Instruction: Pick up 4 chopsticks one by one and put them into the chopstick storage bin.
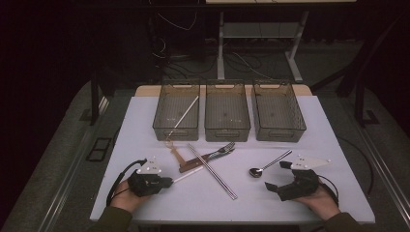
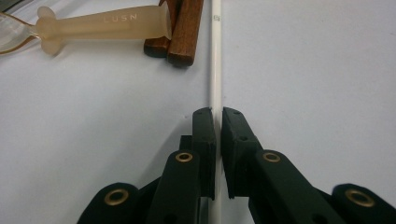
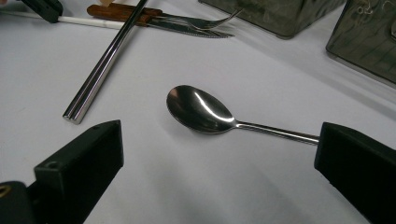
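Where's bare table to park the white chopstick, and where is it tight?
Free: the cloth between the right bin and the right tongs, and the front strip between the left tongs and right tongs. Crowded: the middle, where metal chopsticks cross the knife and fork, spoon beside.

This looks like a lab or recording studio rather than anyone's kitchen: the room is dark all round, with a black backdrop behind, and light falls mainly on one white-covered surface [image 1: 270, 193]. Loose cables [image 1: 169, 46] trail over the grey carpeted floor [image 1: 63, 159] at the back, beside the bare metal legs of another desk [image 1: 256, 34]. Three identical smoky plastic bins [image 1: 227, 116] stand in a neat row on the surface with cutlery [image 1: 212, 154] spread in front of them, and a person works with a cabled hand-held gripper [image 1: 167, 182] in each hand.
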Action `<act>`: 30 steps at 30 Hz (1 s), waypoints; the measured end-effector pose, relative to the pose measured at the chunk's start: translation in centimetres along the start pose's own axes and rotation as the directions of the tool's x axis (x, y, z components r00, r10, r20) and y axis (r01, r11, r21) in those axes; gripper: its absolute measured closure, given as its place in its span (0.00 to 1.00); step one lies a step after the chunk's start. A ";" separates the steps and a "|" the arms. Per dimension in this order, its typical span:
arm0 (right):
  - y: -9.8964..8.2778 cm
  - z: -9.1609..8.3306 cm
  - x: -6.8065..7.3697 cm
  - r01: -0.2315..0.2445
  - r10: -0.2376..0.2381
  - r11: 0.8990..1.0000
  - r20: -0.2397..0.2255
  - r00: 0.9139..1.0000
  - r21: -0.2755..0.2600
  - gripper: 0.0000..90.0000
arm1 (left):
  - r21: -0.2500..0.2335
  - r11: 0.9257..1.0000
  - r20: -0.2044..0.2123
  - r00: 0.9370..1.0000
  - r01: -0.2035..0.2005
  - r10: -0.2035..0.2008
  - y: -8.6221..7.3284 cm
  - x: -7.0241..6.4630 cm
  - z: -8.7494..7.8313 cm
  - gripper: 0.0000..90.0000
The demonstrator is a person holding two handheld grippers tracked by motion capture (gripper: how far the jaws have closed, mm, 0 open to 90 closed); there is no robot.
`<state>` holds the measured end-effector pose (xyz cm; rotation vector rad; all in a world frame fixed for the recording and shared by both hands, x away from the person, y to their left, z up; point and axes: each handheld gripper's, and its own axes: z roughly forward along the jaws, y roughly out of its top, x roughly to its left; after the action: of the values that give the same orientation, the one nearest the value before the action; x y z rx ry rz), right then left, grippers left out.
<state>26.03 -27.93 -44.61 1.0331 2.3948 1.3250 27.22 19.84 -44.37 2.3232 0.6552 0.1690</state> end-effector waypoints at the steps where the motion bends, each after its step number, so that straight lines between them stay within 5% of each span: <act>1: 0.0 0.0 0.0 0.000 0.000 1.000 0.001 1.000 -0.001 0.02 | 0.001 1.000 0.002 1.000 0.003 -0.003 0.0 0.0 0.0 0.94; 13: 0.0 0.0 0.0 0.003 -0.003 1.000 -0.001 1.000 -0.006 0.02 | 0.004 1.000 0.049 0.999 0.020 -0.020 0.1 0.0 -0.1 0.94; 30: 0.0 -0.1 -0.1 0.003 -0.003 1.000 -0.001 1.000 -0.006 0.02 | -0.026 0.999 0.056 0.998 0.029 -0.027 0.8 -0.4 -1.4 0.94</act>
<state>26.03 -28.02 -44.56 1.0270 2.3906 1.3313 26.76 19.99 -42.76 2.2838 0.6536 0.0994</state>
